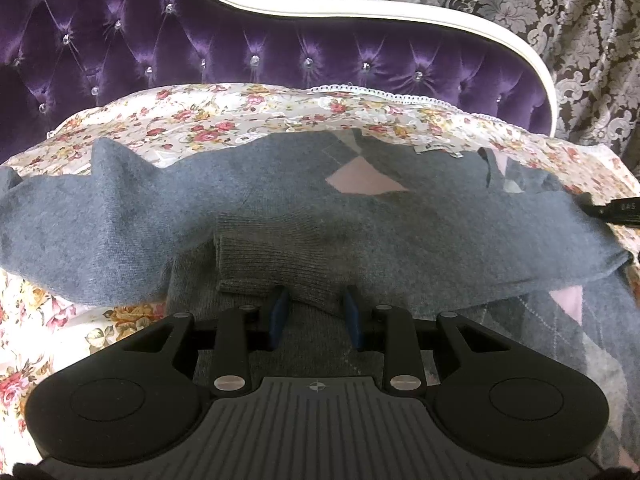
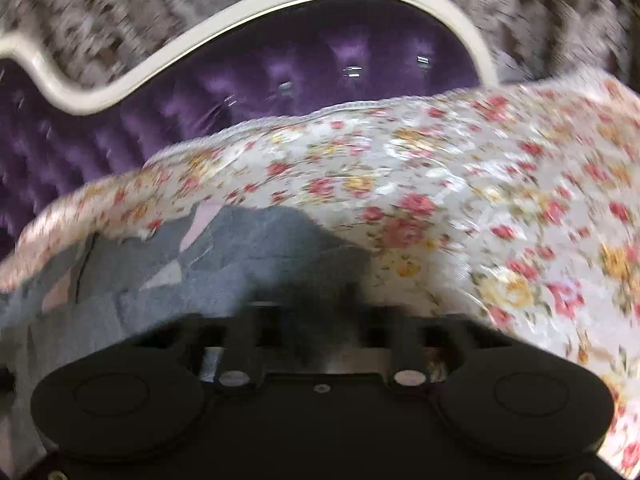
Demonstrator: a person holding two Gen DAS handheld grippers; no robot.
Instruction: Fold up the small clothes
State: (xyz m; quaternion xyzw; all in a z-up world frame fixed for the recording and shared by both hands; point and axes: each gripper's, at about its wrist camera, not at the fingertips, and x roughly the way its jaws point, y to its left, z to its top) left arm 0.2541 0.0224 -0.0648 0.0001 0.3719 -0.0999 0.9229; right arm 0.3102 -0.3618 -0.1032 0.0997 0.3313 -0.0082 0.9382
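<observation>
Left wrist view, bottom of frame: left gripper (image 1: 316,312), blue fingers (image 1: 278,312) standing partly apart with the ribbed cuff (image 1: 276,268) of a grey sweater (image 1: 280,216) between them; looks pinched on the cuff, though pad contact is hard to confirm. Sweater spread wide across the middle of the frame, sleeve folded over the body, pink and pale argyle diamonds (image 1: 360,180) at centre and lower right. Lying on a floral bedspread (image 1: 240,116) with a lace edge. Purple tufted headboard (image 1: 200,40) with white frame across the top, damask curtain (image 1: 560,20) upper right. Tip of the other gripper just visible at the right edge, touching or just above the sweater.

Right wrist view, heavily blurred: right gripper (image 2: 320,312) at bottom centre, fingers lost in dark smear; jaws drawn together, nothing visibly clamped as far as blur allows. Sweater (image 2: 240,248) at left and centre of frame, bedspread (image 2: 480,200) filling the right, headboard (image 2: 280,68) upper left.
</observation>
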